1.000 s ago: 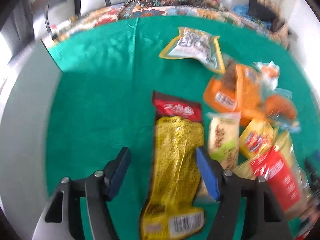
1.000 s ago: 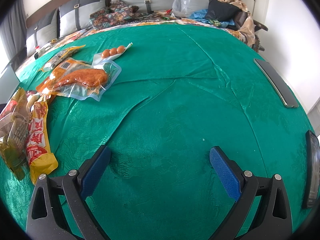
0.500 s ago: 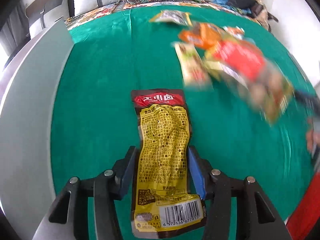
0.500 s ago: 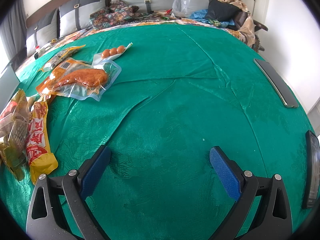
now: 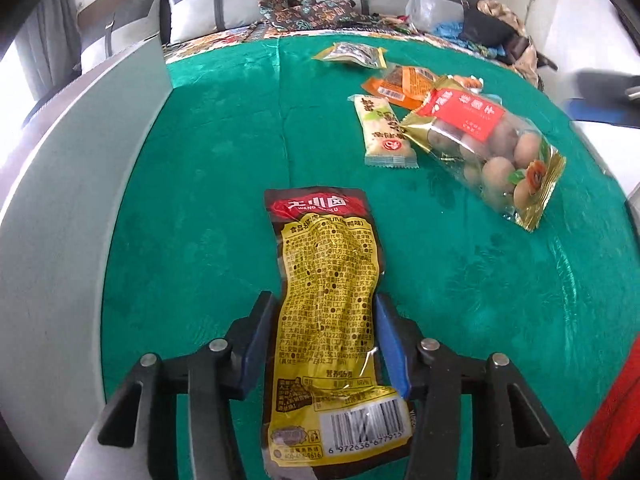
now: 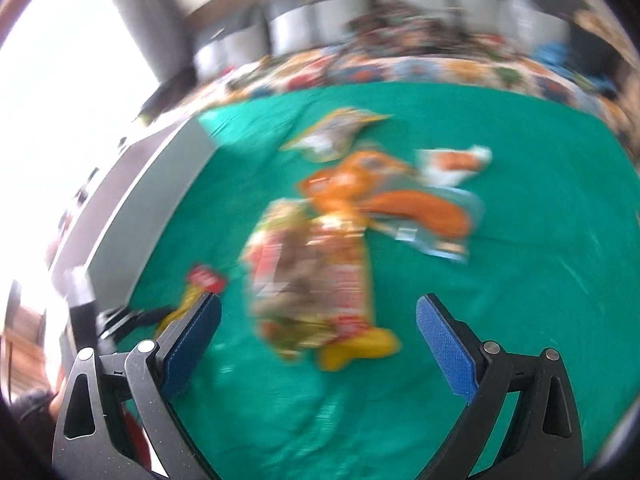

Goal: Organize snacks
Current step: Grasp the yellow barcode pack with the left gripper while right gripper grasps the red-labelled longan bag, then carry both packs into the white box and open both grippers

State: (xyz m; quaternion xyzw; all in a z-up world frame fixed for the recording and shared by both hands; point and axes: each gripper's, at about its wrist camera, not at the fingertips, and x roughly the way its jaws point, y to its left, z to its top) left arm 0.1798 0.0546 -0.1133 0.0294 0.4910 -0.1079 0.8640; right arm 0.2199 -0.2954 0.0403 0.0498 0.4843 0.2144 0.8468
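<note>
The left tongs [image 5: 325, 336] are closing, pads pressing a long yellow plastic snack packet with a red top [image 5: 328, 300] lying on the green-clothed table [image 5: 200, 184]. The right tongs [image 6: 318, 344] gape, holding nothing. Beyond lie a clear bag of brown balls [image 5: 492, 152], a pale bar wrapper [image 5: 384, 132] and what seem orange packets [image 5: 404, 84].

Bare green cloth [image 5: 208, 184] lies open leftward up to the grey wall [image 5: 80, 184]; the snack pile [image 5: 460, 128] crowds the right.
</note>
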